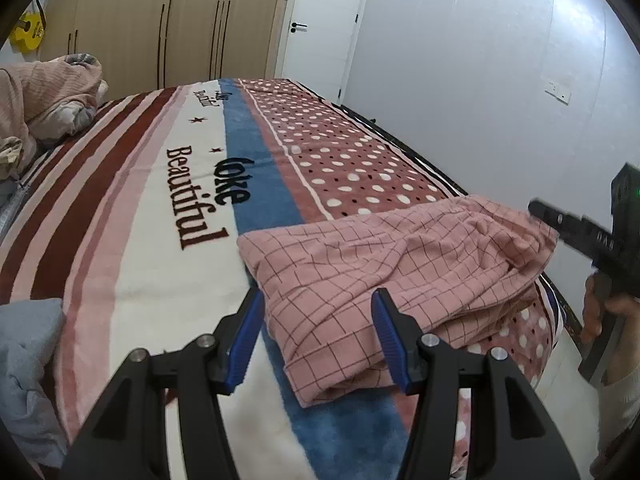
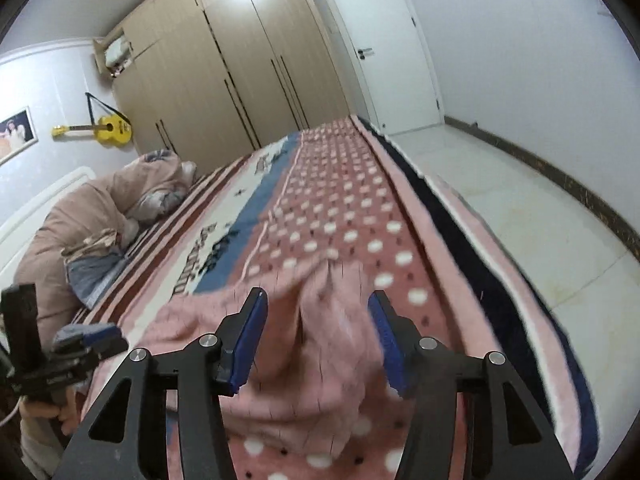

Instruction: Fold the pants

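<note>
**Pants folded into a bundle, edges still loose**

Pants (image 1: 384, 276) lay in pink check cloth near the corner of the bed, on the printed blanket (image 1: 160, 216), and we judged them already folded at least once: they formed a thick, roughly rectangular stack with a clean doubled edge toward us. Nearest in the left wrist view, our left gripper (image 1: 318, 338) stood about half open, its blue pads on either side of the near end of the stack and not pressing on it; it held nothing. In the right wrist view, our right gripper (image 2: 318, 338) was likewise partly open above the rumpled far end of the cloth, which showed blurred between the jaws, with no fabric pinched that we could make out.

That far end was the unfinished part. It bunched and sagged toward the bed's edge, so we reckoned a smoothing pass, and perhaps one more fold, was left.

Farther off the blanket ran on in stripes, lettering and dots to a heaped quilt (image 2: 100, 208). Behind it stood the wardrobe (image 2: 224, 68) and the white door (image 2: 396, 52).
</note>
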`<move>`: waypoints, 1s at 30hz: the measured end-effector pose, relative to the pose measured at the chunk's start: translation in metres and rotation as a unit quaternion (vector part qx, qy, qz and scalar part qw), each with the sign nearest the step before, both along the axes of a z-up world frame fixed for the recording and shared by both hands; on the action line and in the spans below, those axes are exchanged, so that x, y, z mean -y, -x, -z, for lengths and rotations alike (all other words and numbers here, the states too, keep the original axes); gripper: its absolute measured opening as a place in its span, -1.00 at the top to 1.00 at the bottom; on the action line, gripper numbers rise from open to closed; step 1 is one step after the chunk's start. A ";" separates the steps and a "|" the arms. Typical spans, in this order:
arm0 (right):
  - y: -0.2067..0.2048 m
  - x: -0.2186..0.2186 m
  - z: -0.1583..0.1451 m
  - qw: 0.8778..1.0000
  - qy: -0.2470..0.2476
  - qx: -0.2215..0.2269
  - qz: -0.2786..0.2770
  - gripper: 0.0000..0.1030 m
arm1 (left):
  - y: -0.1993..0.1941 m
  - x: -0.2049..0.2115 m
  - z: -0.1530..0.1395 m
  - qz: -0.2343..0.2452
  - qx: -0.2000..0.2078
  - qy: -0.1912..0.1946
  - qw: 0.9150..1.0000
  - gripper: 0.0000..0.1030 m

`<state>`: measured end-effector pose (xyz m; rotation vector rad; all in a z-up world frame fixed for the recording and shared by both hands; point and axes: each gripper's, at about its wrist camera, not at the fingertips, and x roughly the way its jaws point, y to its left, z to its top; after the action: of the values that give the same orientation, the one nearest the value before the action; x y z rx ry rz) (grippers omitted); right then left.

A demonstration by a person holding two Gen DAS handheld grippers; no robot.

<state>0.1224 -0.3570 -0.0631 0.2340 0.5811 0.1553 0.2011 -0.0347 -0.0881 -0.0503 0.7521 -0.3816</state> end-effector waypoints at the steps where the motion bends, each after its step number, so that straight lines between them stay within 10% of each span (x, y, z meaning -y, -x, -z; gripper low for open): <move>1: -0.003 -0.001 -0.005 1.000 0.005 0.007 0.003 -0.09 | -0.001 -0.001 0.000 -0.001 0.000 0.000 1.000 0.01; 6: -0.004 -0.017 -0.023 0.999 0.027 0.034 -0.022 -0.15 | -0.001 -0.002 -0.001 0.000 0.001 0.002 1.000 0.01; 13: -0.016 -0.026 0.023 0.995 0.045 -0.086 -0.036 -0.11 | 0.002 -0.003 0.003 0.008 -0.003 0.002 1.000 0.00; 17: -0.007 -0.033 0.034 0.994 0.045 -0.074 -0.065 0.93 | 0.005 -0.001 0.006 0.010 -0.007 -0.001 1.000 0.00; 30: 0.030 -0.015 0.026 0.997 0.032 -0.053 -0.037 0.97 | 0.007 0.007 0.004 0.024 -0.013 0.008 1.000 -0.02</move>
<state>0.0919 -0.3417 -0.0892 0.1602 0.7004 0.1960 0.1941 -0.0420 -0.0923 -0.0511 0.7766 -0.4337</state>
